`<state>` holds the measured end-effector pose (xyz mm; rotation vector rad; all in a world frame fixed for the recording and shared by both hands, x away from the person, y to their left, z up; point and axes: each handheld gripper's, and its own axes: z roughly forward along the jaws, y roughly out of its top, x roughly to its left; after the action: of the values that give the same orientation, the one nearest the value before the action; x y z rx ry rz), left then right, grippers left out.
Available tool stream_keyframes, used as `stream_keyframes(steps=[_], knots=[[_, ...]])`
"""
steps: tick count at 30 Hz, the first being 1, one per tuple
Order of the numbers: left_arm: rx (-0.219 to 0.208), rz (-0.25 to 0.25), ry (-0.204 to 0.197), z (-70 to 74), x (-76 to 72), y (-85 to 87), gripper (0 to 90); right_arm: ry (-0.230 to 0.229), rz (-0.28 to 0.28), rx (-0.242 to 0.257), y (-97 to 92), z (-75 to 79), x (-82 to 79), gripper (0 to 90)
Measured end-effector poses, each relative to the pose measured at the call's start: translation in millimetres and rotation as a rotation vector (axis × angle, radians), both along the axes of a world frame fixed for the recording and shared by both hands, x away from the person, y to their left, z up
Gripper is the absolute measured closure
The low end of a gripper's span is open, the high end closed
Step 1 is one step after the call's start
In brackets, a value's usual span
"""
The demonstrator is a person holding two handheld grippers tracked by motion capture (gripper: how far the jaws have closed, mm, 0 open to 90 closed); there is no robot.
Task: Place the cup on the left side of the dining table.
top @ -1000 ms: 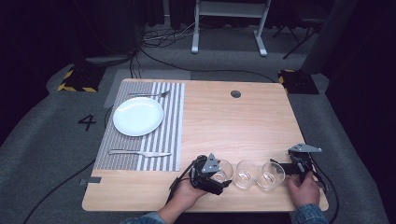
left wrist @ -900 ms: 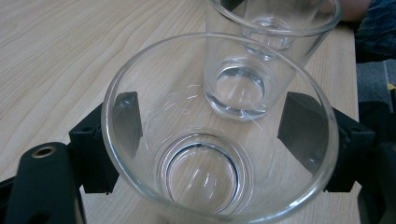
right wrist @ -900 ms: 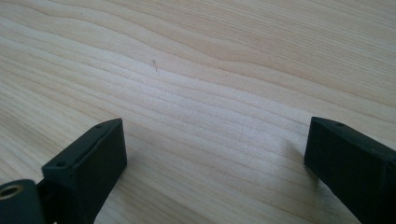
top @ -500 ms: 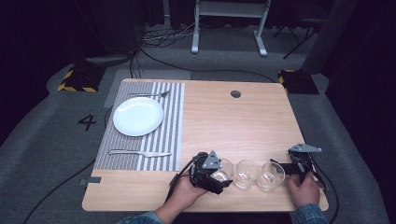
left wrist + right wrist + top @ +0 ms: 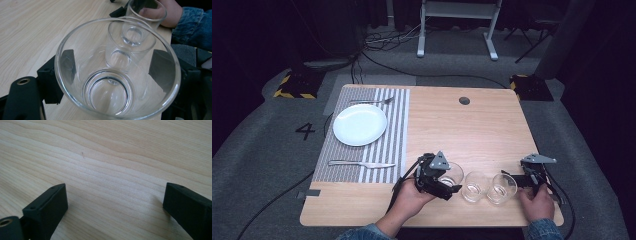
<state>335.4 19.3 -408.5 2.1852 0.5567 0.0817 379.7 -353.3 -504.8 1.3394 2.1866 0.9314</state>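
Observation:
Three clear glasses stand in a row near the table's front edge. My left gripper [image 5: 451, 178] is shut on the left glass [image 5: 453, 172]; in the left gripper view its black jaws press both sides of this glass [image 5: 110, 92] around the gripper's middle [image 5: 115, 65]. Behind it stand the middle glass [image 5: 474, 186] [image 5: 130, 47] and the right glass [image 5: 502, 187] [image 5: 146, 12]. My right gripper [image 5: 510, 181] stays open just right of the right glass. In the right gripper view bare wood lies between the jaws of the right gripper [image 5: 115, 195].
A striped placemat [image 5: 397, 125] at the back left carries a white plate [image 5: 360, 124], a fork [image 5: 372, 101] behind it and a knife [image 5: 362, 163] in front. A cable hole [image 5: 464, 100] sits in the wooden table [image 5: 472, 135] near its far edge.

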Motion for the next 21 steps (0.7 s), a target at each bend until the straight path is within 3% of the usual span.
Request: stream_keyframes(steps=[3, 5, 7, 10, 17, 21], knots=[[0.01, 0.006, -0.005, 7.8, 2.1, 0.3, 19.1, 0.0, 0.0, 0.0, 0.0, 0.0, 0.0, 6.1], [0.015, 0.035, -0.06, 23.7, 3.7, 4.3, 19.1, 0.0, 0.0, 0.0, 0.0, 0.0, 0.0, 6.1], [0.008, 0.041, -0.069, 28.7, 4.5, 6.6, 19.1, 0.0, 0.0, 0.0, 0.0, 0.0, 0.0, 6.1], [-0.039, 0.048, -0.072, 43.4, 9.2, 16.9, 19.1, 0.001, 0.004, -0.001, -0.7, 0.1, 1.1, 6.1], [-0.086, 0.084, -0.078, 54.6, 17.3, 31.7, 19.1, 0.0, 0.004, -0.001, -0.7, 0.0, 1.2, 6.1], [-0.102, 0.099, -0.105, 58.9, 18.0, 38.2, 19.1, 0.0, 0.003, -0.001, -0.7, 0.0, 1.3, 6.1]])
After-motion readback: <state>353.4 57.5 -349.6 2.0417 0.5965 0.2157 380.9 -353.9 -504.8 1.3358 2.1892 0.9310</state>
